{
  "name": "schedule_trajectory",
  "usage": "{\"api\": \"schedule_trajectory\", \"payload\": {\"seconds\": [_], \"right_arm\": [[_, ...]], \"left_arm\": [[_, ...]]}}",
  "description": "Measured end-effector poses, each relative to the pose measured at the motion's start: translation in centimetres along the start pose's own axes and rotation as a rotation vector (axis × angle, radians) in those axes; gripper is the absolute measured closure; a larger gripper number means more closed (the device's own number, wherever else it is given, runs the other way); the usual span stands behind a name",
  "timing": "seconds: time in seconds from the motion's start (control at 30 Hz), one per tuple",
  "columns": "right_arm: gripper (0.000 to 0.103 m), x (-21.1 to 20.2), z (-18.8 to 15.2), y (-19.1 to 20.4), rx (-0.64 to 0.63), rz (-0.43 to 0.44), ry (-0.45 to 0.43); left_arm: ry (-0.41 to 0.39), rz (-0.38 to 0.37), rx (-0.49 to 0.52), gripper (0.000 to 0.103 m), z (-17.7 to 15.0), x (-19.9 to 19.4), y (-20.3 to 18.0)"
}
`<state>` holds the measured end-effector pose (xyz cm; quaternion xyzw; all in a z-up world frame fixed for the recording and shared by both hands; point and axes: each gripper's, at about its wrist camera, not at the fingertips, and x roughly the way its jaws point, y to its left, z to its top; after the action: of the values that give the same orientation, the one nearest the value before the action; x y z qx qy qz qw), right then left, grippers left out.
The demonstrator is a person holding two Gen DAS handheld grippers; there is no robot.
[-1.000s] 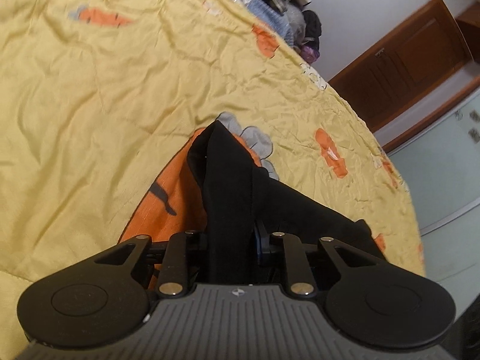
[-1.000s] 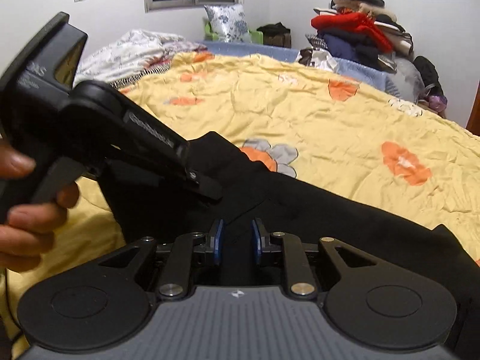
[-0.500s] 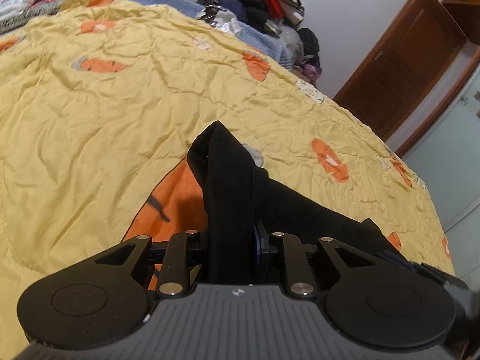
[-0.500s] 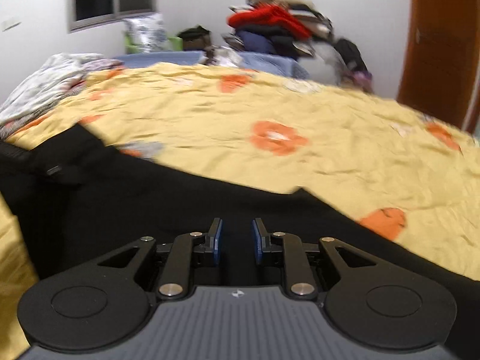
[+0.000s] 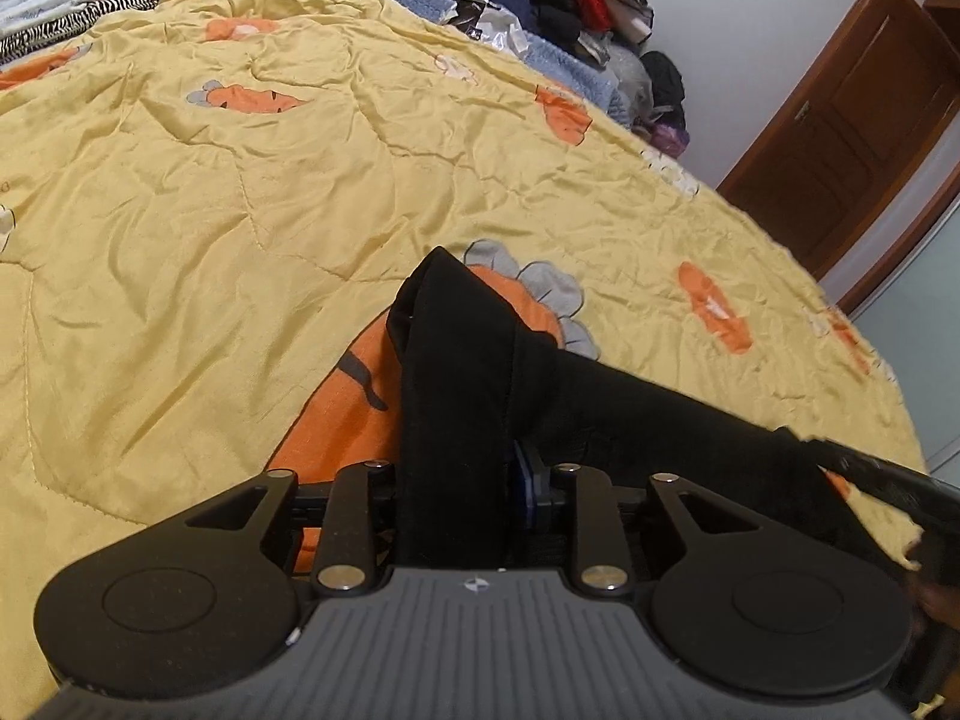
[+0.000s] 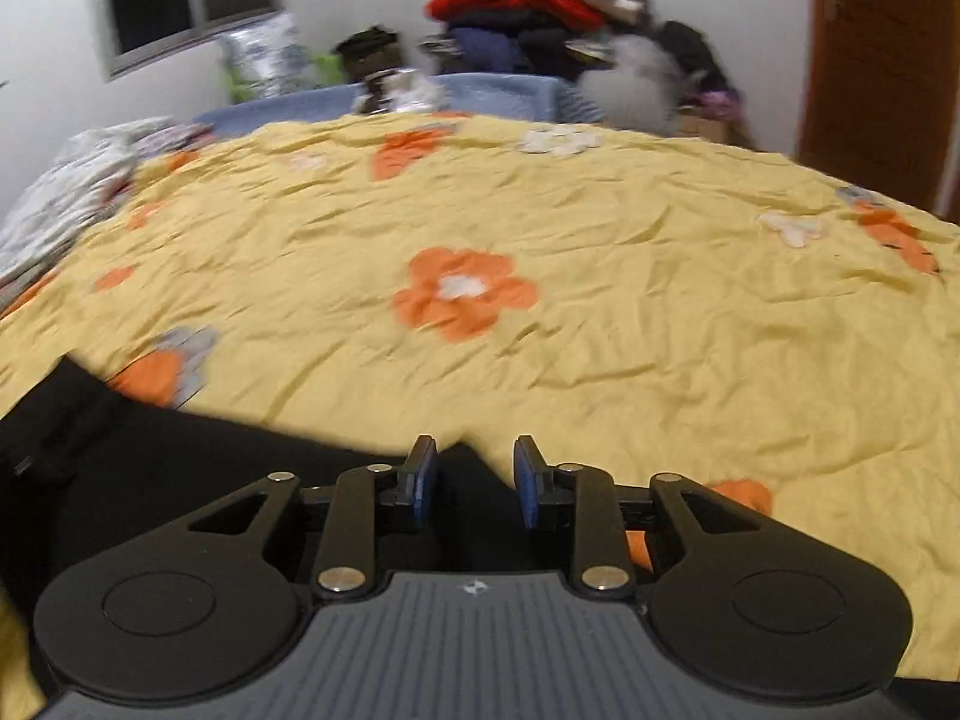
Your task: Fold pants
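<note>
Now the black pants [image 5: 480,396] lie on the yellow bed [image 5: 180,240]. Both grippers' fingers have just been opening: left gripper [image 5: 456,480] around a fold, right gripper [image 6: 471,474] spread over cloth.

We see our right gripper [image 6: 474,483] over the black pants [image 6: 180,468] on the yellow flowered quilt [image 6: 600,330]; its jaws have just been opening, and black cloth lies between the blue pads [image 6: 423,480] without being pinched.
</note>
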<state>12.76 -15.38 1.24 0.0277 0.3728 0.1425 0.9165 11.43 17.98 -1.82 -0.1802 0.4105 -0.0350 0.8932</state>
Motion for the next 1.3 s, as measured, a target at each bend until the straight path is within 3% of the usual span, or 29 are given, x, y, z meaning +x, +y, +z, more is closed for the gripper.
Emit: {"api": "schedule_trajectory", "payload": {"seconds": [0.1, 0.17, 0.2, 0.3, 0.43, 0.53, 0.67, 0.8, 0.97, 1.1, 1.3], "right_arm": [[0.049, 0.5, -1.4, 1.5, -0.082, 0.016, 0.056], [0.032, 2.2, -2.2, 3.0, -0.186, -0.059, 0.074], [0.022, 2.5, -2.3, 3.4, -0.203, -0.083, 0.042], [0.022, 3.1, -1.5, 3.1, -0.163, -0.092, 0.042], [0.022, 0.5, -1.5, 3.9, -0.237, -0.137, -0.011], [0.021, -0.4, -1.8, 4.2, -0.299, -0.209, -0.023], [0.021, 1.7, -1.7, 3.1, -0.305, -0.313, 0.024], [0.013, 3.2, -1.4, 2.9, -0.278, -0.322, 0.003], [0.013, 1.4, -1.8, 3.4, -0.3, -0.371, -0.037], [0.012, 1.7, -2.3, 2.7, -0.312, -0.385, 0.014], [0.0, 3.4, -2.0, 3.5, -0.365, -0.428, -0.011]], "left_arm": [[-0.003, 0.028, 0.038, 0.066, -0.2, 0.2, -0.4], [-0.011, 0.054, 0.068, 0.062, -0.3, 0.2, -0.9], [-0.011, 0.061, 0.076, 0.06, -0.4, 0.2, -1.0], [-0.006, 0.075, 0.092, 0.055, -0.3, 0.3, -1.3], [-0.003, 0.085, 0.099, 0.051, -0.4, 0.3, -1.5], [-0.006, 0.096, 0.112, 0.051, -0.5, 0.3, -1.7], [-0.006, 0.111, 0.138, 0.049, -0.6, 0.3, -2.2], [-0.003, 0.118, 0.147, 0.048, -0.7, 0.3, -2.4], [-0.003, 0.121, 0.152, 0.045, -0.8, 0.4, -2.4], [-0.002, 0.122, 0.163, 0.043, -0.8, 0.5, -2.4], [0.0, 0.135, 0.166, 0.038, -0.8, 0.5, -2.5]]}}
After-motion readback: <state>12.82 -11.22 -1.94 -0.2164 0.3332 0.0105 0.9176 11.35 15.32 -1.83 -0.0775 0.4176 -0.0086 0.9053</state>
